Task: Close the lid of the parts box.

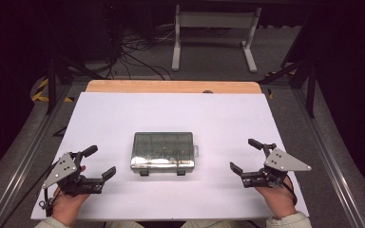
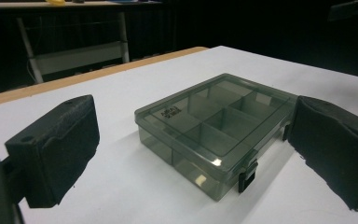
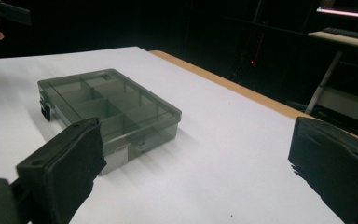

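A clear smoky-grey plastic compartment box (image 1: 162,152) lies shut and flat on the white table (image 1: 123,114), two black latches on its near side. My left gripper (image 1: 99,163) stands open to the box's left, nothing between its jaws; its own view looks over the box (image 2: 214,135) from the latch corner. To the right of the box my right gripper (image 1: 245,156) is open too, jaws wide and empty, apart from the box (image 3: 107,112).
A bare wooden strip (image 1: 171,86) runs along the table's far edge. Beyond it are cables on the floor and a white desk frame (image 1: 214,35). Metal rails run along both sides of the table.
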`<state>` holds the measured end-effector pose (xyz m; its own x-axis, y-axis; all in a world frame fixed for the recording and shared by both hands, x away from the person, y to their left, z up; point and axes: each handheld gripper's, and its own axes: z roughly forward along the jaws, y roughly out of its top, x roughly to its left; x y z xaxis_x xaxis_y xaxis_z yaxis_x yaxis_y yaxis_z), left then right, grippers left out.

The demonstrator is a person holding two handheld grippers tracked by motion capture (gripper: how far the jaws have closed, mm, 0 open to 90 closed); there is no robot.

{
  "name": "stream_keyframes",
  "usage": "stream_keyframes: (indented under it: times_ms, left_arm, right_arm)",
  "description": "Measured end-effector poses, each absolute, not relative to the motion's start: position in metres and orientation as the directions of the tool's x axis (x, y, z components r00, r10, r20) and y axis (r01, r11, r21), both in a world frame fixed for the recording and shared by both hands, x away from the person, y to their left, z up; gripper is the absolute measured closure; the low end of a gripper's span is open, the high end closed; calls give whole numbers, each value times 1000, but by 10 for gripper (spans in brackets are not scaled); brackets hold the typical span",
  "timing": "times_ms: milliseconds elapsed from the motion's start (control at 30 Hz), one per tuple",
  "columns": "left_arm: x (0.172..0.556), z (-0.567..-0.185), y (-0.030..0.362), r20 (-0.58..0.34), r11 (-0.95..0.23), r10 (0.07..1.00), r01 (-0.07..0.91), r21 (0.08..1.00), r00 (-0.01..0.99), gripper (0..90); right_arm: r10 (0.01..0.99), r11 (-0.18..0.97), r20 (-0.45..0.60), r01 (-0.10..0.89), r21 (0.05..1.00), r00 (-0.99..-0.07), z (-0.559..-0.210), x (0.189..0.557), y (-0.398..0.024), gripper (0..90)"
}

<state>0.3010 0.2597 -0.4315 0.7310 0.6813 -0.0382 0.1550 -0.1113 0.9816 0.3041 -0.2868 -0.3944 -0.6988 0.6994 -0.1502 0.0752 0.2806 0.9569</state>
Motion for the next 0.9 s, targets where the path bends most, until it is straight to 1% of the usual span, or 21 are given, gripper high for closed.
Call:
stream_keyframes:
  times_ms: [233,367,500,633,700,900]
  left_arm:
    - [302,-444,266,-62,-98,680,175,980,730,29]
    - [302,-447,268,-44,-114,679,165,980,733,30]
    - [300,-451,266,-44,-124,678,173,977,733,29]
    - [296,-456,266,-64,-97,676,174,980,734,27]
    - [297,-456,267,-73,-91,679,182,979,731,27]
    - [300,-457,268,-101,-69,677,199,978,729,22]
  right_arm:
    - [703,281,-146,83,956,-696,-409,304,-290,20]
    - [712,275,-137,93,957,-689,-415,304,-295,13]
    - [726,256,-115,111,960,-678,-422,305,-300,13]
    - [739,211,-61,144,967,-671,-428,306,-305,13]
    - [743,206,-54,151,967,-667,-429,306,-306,13]
    - [742,263,-84,174,949,-665,-433,309,-303,13]
